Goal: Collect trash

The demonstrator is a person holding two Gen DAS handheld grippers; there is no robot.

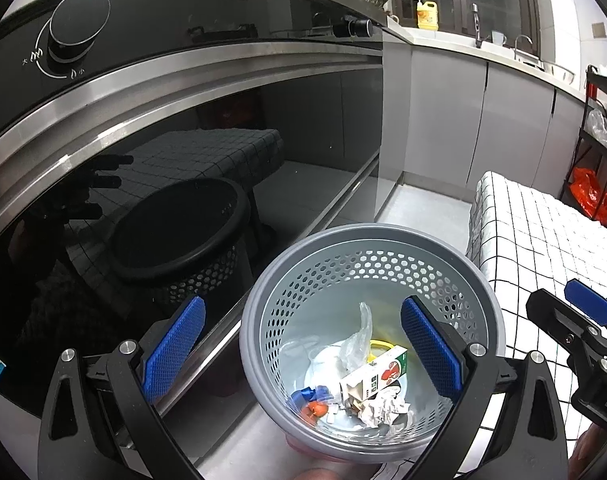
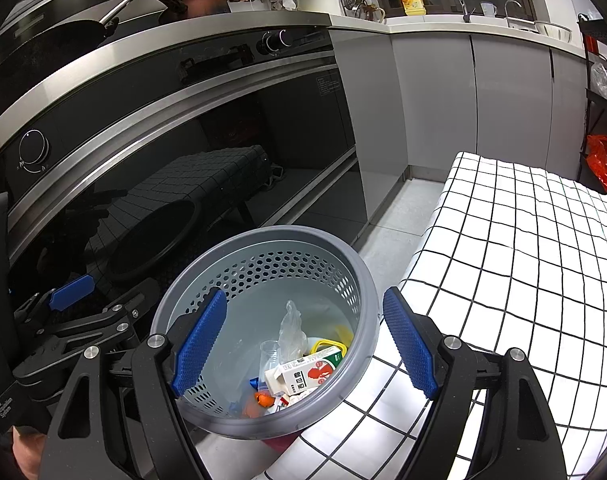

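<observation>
A grey perforated trash basket [image 1: 383, 236] stands on the floor between the oven front and the table; it also shows in the right wrist view [image 2: 367, 300]. Inside lie a white and red juice carton [image 1: 377, 376], crumpled paper [image 1: 383, 408], a clear plastic bag [image 1: 359, 340] and small orange and blue scraps [image 1: 313, 402]. The carton [image 2: 307, 372] shows in the right wrist view too. My left gripper [image 1: 303, 354] is open and empty above the basket's left rim. My right gripper [image 2: 305, 340] is open and empty above the basket.
A table with a white black-checked cloth [image 2: 523, 248] is right of the basket. A glossy black oven door [image 1: 143, 184] with a knob [image 1: 77, 26] is to the left. Grey cabinets [image 2: 435, 92], a counter with a yellow bottle [image 2: 412, 0] and a black shelf with an orange bag [image 2: 603, 162] stand behind.
</observation>
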